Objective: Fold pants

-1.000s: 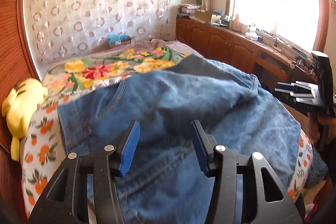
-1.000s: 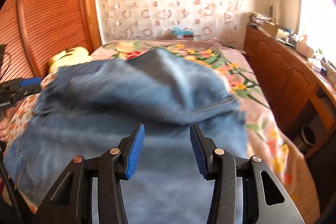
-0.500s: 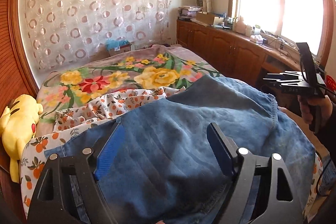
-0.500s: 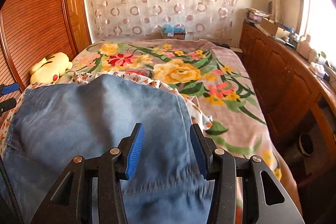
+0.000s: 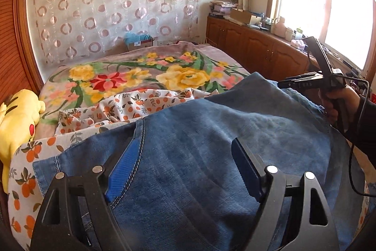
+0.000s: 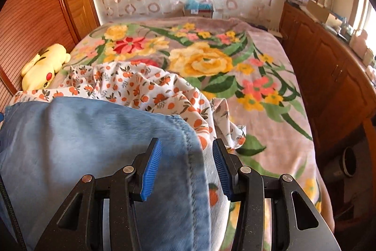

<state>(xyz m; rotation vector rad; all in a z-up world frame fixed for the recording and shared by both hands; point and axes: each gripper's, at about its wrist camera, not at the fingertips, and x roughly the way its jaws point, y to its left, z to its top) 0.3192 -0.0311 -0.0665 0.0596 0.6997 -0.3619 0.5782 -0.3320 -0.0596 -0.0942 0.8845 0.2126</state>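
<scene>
1. The left gripper (image 5: 183, 165) stood spread wide, its jaws having just opened, gripping nothing; the faded blue denim pants (image 5: 211, 157) lay spread below and ahead of it
2. The right gripper (image 6: 186, 165) stood half spread over the pants' stitched right edge, pinching nothing
3. Beyond lay an orange-print white cotton sheet (image 6: 141, 84)
4. Risk, as I judged: a low pinch could catch that sheet with the denim and drag the fold crooked

Pants (image 5: 211, 157): matt blue denim. Blanket (image 6: 258, 58): fuzzy floral cloth, possibly fleece. Cabinets (image 5: 258, 46): glossy brown wood.
</scene>
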